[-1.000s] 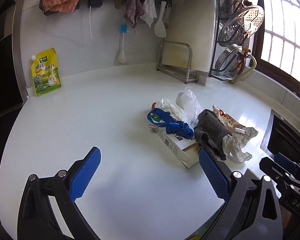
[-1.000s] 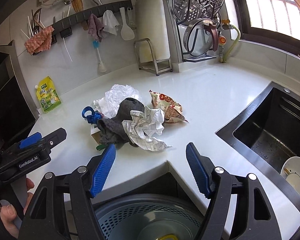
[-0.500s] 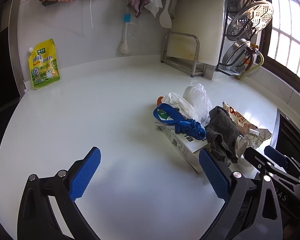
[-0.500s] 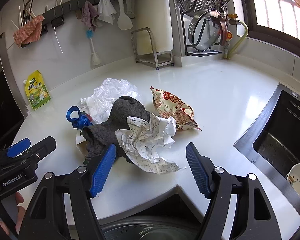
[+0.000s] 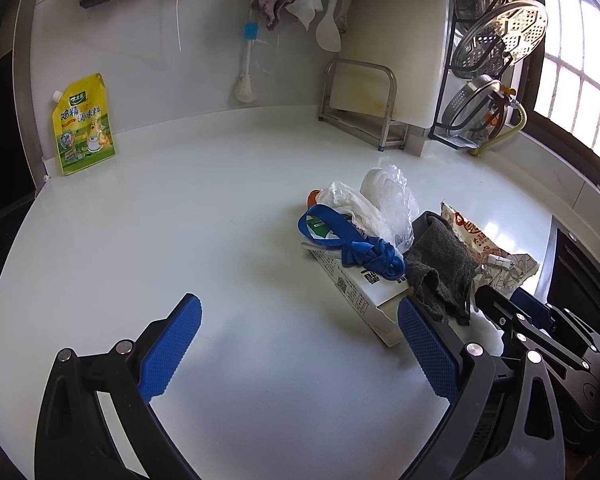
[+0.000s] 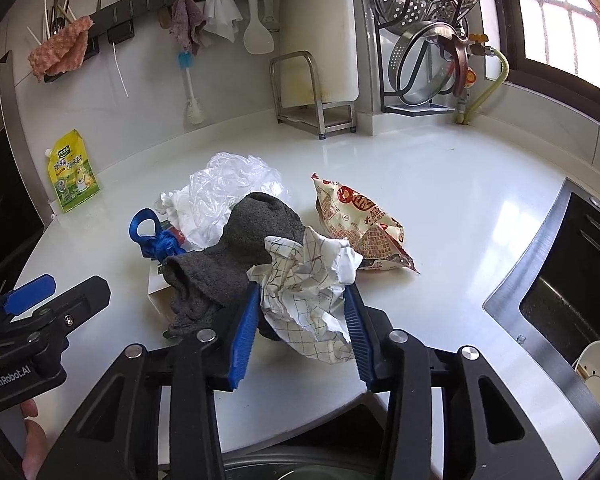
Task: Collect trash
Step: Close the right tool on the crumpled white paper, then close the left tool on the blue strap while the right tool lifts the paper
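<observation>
A heap of trash lies on the white counter [image 5: 180, 220]: crumpled checked paper [image 6: 300, 280], a grey cloth [image 6: 256, 236], a red-printed snack bag [image 6: 360, 228], a clear plastic bag [image 6: 228, 188], a blue strap [image 5: 356, 248] and a white carton [image 5: 364, 292]. My right gripper [image 6: 302, 294] is closing on the crumpled paper, and both blue pads touch its sides. The grey cloth brushes its left finger. My left gripper [image 5: 300, 312] stands open over bare counter, left of the heap, with nothing between its fingers.
A dark sink [image 6: 560, 280] is sunk into the counter at the right. A round bin [image 6: 300, 472] shows below the counter's front edge. A yellow pouch [image 5: 82, 124], a cutting board stand [image 5: 360, 96] and a lid rack [image 5: 492, 60] line the back wall.
My right gripper came forward over the counter edge to the heap, and its jaws narrowed from wide open onto the crumpled paper. The left gripper stayed nearly still and open.
</observation>
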A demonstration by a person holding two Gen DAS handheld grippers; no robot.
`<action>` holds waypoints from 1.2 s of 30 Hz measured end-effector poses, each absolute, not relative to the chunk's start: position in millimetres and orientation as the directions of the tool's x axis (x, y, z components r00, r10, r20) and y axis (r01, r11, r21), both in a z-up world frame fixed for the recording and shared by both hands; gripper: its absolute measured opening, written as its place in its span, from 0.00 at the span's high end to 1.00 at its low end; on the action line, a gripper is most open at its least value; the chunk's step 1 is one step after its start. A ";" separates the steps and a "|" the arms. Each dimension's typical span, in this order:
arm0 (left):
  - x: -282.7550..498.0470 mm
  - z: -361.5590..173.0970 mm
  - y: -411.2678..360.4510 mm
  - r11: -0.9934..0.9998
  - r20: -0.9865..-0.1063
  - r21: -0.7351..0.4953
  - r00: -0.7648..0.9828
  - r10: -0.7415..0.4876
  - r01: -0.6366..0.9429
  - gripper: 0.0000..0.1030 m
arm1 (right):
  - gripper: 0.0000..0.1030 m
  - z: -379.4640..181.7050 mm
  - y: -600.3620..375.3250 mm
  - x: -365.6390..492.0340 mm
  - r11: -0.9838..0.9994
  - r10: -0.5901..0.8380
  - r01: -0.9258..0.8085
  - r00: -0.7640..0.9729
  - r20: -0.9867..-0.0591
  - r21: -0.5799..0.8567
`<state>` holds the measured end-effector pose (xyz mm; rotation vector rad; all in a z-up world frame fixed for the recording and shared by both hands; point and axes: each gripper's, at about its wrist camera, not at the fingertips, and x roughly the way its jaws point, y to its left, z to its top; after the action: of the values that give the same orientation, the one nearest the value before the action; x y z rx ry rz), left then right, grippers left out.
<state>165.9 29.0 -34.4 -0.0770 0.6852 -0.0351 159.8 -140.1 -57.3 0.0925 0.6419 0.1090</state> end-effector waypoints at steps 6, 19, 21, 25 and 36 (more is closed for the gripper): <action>177.3 -31.0 22.0 0.996 -0.632 -0.086 0.773 -0.061 0.007 0.06 | 0.65 -49.7 -154.9 139.5 0.989 0.120 -0.048 0.820 -0.559 0.143; 215.2 -36.1 4.4 0.997 -0.673 -0.069 0.740 -0.023 -0.031 0.06 | 0.65 -59.2 -198.2 113.1 0.957 0.157 0.008 0.826 -0.542 0.289; 218.5 -36.9 0.5 0.998 -0.672 -0.049 0.740 -0.008 -0.033 0.06 | 0.65 -59.9 -200.6 111.6 0.955 0.159 0.010 0.827 -0.540 0.296; 221.4 -38.1 -5.4 0.999 -0.669 -0.006 0.743 0.026 -0.041 0.07 | 0.65 -59.4 -201.5 109.8 0.954 0.163 0.004 0.829 -0.534 0.299; 219.8 -38.1 -10.6 1.000 -0.672 -0.003 0.740 -0.007 0.006 0.43 | 0.65 -58.0 -203.4 106.8 0.952 0.168 0.000 0.836 -0.523 0.307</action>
<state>219.8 -10.6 -38.1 -0.0004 0.7373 -0.0072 106.8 -203.4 -58.0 0.3032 0.5769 0.0903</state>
